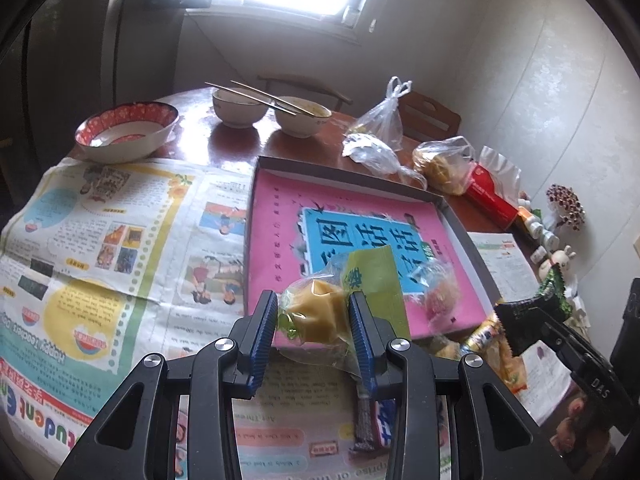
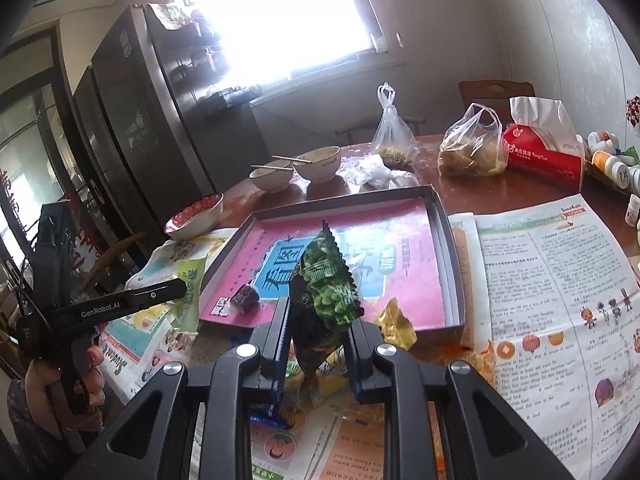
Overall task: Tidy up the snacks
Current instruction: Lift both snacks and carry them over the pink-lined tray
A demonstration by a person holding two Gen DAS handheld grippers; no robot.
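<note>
**Both tools loaded at the near edge of the tray**

Far left on the desk [image 1: 240, 148]: a red-rimmed bowl [image 1: 126, 132], sitting at the top edge of a spread children's newspaper [image 1: 100, 248]. Beyond it stand two white bowls [image 1: 239, 109], touching or nearly so, with chopsticks [image 1: 260, 98] laid across their rims.

Left tool [image 1: 314, 322]: clamped on a clear-wrapped yellow pastry [image 1: 316, 308], blue ribbed pads pressing both sides. The pastry is held at the near-left corner of a shallow cardboard tray [image 1: 464, 232]; whether it touches the tray cannot be told. A pink book cover [image 1: 276, 216] with a blue title panel lines the tray floor. Just beyond the pastry a light green packet [image 1: 376, 280] lies partly over the tray's near edge, and a small clear-wrapped pinkish snack [image 1: 440, 296] lies inside the tray to its right.

Right tool [image 2: 320, 340]: clamped on a dark green snack bag [image 2: 324, 292] with a serrated top, held upright over the tray's near edge. A gold-wrapped snack [image 2: 396, 322] lies just to its right. Loose snack packets [image 2: 320, 376] lie on the newspaper under this tool.

Behind the tray: a tied clear plastic bag [image 2: 390, 132], a second plastic bag of yellowish food [image 2: 472, 148], then a red tissue pack [image 2: 544, 152]. Small bottles [image 2: 608, 160] line the far right edge.
</note>
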